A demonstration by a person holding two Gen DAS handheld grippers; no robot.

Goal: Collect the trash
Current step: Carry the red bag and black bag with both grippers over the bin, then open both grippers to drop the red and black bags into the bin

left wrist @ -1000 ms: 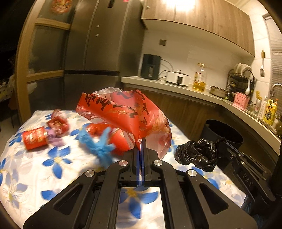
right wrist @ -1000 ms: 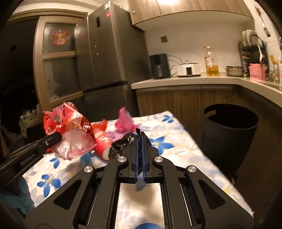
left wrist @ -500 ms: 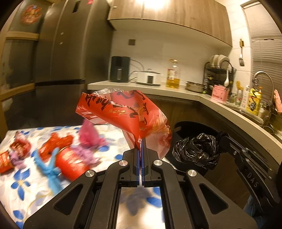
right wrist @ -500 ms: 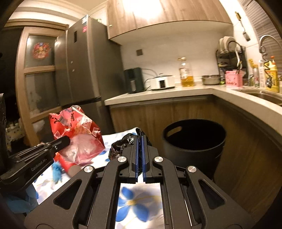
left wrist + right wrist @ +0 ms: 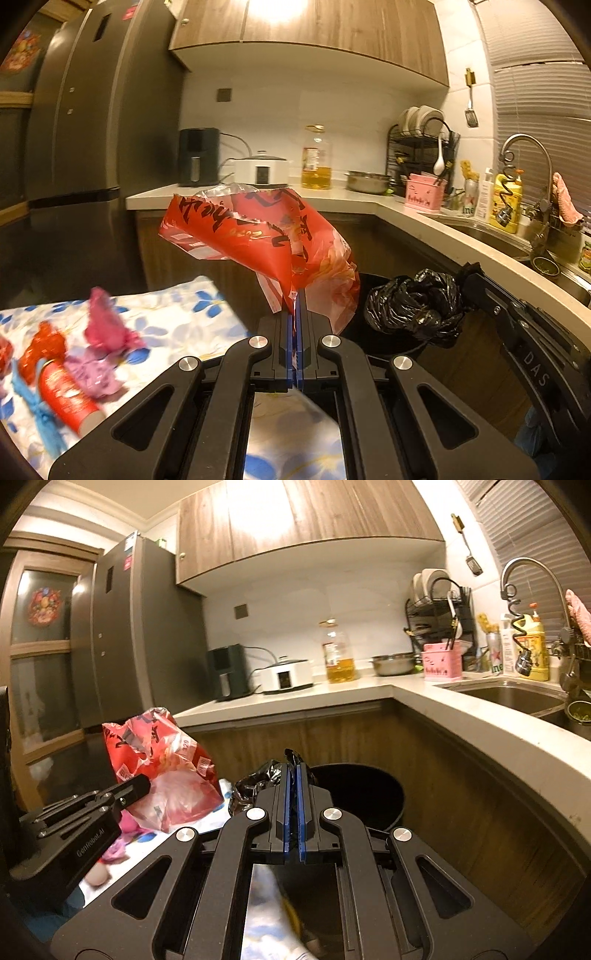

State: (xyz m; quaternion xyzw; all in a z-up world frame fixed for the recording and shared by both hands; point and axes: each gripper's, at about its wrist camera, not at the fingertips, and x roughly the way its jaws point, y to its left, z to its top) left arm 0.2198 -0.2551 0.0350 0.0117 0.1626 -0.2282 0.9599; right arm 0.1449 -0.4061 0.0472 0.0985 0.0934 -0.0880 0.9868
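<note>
Left tool clamps a red snack bag; right tool clamps black plastic, bin at one o'clock.

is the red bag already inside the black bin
No, the red bag hangs pinched in the left gripper, in the air short of the black bin.

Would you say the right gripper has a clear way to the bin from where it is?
Probably yes. The right gripper, shut on the black bag, already points at the open bin just ahead, with nothing between them. The left gripper with its red bag stays off to the side.
</note>
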